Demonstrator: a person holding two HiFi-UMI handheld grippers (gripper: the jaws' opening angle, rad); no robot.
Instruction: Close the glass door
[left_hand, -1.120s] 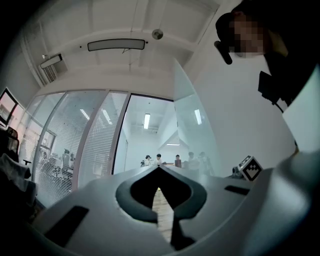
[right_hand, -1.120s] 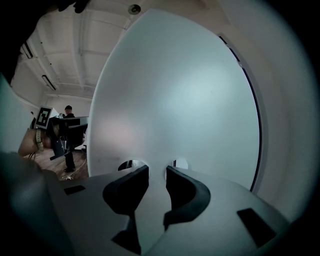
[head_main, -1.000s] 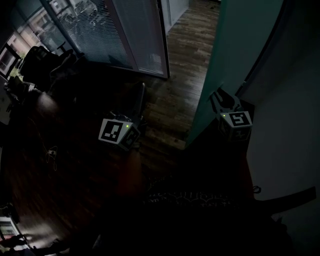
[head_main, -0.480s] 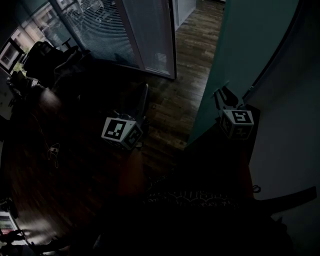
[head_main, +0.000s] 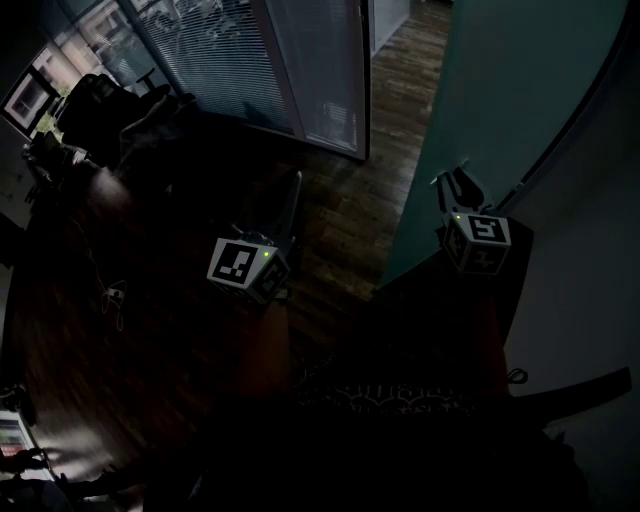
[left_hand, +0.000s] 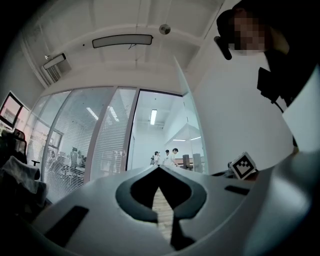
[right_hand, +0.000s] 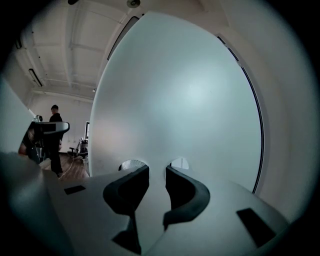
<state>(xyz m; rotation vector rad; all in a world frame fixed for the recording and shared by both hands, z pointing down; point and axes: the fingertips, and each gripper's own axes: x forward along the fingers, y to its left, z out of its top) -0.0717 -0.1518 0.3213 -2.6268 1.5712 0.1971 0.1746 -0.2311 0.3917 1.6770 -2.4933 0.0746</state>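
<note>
The frosted glass door (head_main: 490, 90) stands at the right in the head view, and its pale pane (right_hand: 190, 95) fills the right gripper view. My right gripper (head_main: 456, 186) points at the pane close to its near edge. Its jaws stand open with only glass showing in the gap (right_hand: 157, 172). Two small round fittings (right_hand: 131, 164) on the door peek out just past the fingertips. My left gripper (head_main: 288, 205) hangs over the wooden floor left of the door, away from it. It is aimed at the open doorway, and its fingertips (left_hand: 160, 169) meet with nothing held.
A glass partition with blinds (head_main: 250, 70) runs along the back left, and the doorway gap (head_main: 395, 40) lies between it and the door. Dark chairs and a desk (head_main: 100, 120) stand at the left. Several people (left_hand: 167, 156) are in the lit room beyond. A white wall (head_main: 590, 250) is at the right.
Both grippers have drifted slightly right and forward in the head view. The partition and the doorway have shifted right in the picture. The right gripper stays beside the door.
</note>
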